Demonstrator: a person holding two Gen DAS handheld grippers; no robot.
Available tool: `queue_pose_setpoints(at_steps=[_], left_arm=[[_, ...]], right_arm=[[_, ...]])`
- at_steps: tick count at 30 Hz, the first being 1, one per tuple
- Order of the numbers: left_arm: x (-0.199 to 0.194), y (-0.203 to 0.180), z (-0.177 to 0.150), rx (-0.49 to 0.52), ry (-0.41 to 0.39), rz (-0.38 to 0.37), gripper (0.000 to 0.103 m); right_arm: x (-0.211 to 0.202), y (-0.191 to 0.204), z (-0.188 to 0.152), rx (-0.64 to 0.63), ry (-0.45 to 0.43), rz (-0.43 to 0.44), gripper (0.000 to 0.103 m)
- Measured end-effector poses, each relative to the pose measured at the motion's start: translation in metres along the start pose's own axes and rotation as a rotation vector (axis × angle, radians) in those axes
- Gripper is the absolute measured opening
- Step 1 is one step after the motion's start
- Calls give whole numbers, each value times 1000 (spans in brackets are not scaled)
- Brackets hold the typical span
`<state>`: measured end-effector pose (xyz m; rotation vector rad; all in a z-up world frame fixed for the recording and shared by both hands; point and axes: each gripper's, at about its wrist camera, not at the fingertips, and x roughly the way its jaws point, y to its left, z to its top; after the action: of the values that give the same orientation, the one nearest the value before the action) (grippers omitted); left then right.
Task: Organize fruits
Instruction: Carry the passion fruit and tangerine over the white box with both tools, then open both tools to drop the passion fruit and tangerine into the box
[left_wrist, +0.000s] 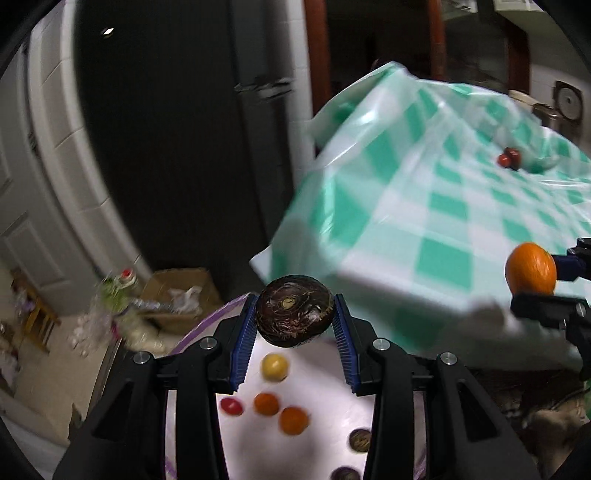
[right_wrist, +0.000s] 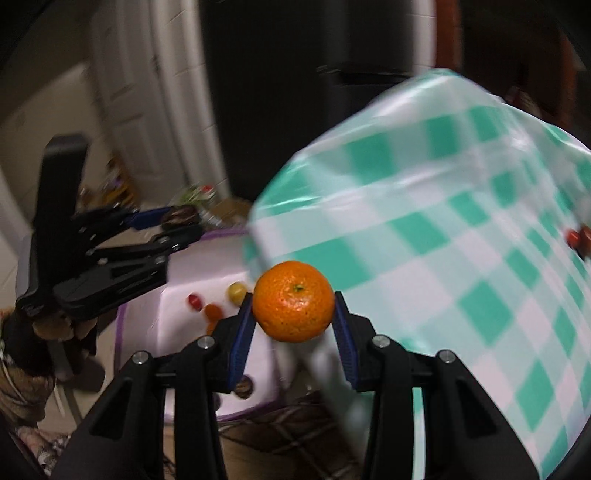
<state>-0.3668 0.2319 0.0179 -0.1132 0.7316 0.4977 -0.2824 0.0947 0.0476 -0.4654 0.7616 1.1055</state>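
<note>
Between the blue fingers of the right gripper (right_wrist: 293, 319) sits a round orange mandarin with a green stem spot (right_wrist: 294, 301), squeezed on both sides so it cannot drop while it is carried. The left gripper (left_wrist: 295, 325) does the same job: its fingers are clamped on a dark brown, flat round fruit with swirly skin (left_wrist: 294, 311). Both fruits hang in the air above a white tray with a purple edge (left_wrist: 317, 354), which looks like the place for sorted fruit, since small red, yellow and orange fruits (left_wrist: 275, 366) already lie there. Beside the tray is a surface under a green and white checked plastic cloth (left_wrist: 424, 206), where two small red fruits (left_wrist: 509, 158) wait.
</note>
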Motion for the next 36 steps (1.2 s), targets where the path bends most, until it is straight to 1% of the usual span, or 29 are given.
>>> queue_pose_setpoints(at_steps=[4, 7, 11, 15, 17, 20, 25, 27, 30, 34, 36], left_arm=[[13, 30, -23, -60, 65, 38, 39], [26, 47, -39, -74, 118, 73, 39], [47, 62, -56, -82, 194, 109, 39], [68, 67, -68, -70, 275, 141, 39], [81, 68, -74, -63, 328, 143, 39], [111, 71, -82, -28, 443, 148, 39], [159, 79, -83, 9, 600, 135, 39], [173, 81, -84, 18, 645, 127, 39], [191, 79, -87, 39, 687, 109, 39], [208, 72, -94, 63, 724, 107, 39], [214, 69, -97, 64, 728, 103, 39]], right_arm=[[26, 44, -3, -110, 71, 61, 42], [48, 68, -7, -177, 127, 100, 42], [87, 87, -17, -225, 224, 126, 42], [127, 99, -27, -257, 323, 132, 42], [148, 101, -32, -263, 380, 137, 42], [177, 105, -38, -264, 462, 146, 42], [206, 113, -52, -296, 557, 141, 42], [214, 114, -57, -305, 591, 137, 42], [226, 119, -67, -331, 648, 132, 42], [229, 125, -77, -365, 678, 125, 42], [231, 128, -82, -390, 685, 112, 42]])
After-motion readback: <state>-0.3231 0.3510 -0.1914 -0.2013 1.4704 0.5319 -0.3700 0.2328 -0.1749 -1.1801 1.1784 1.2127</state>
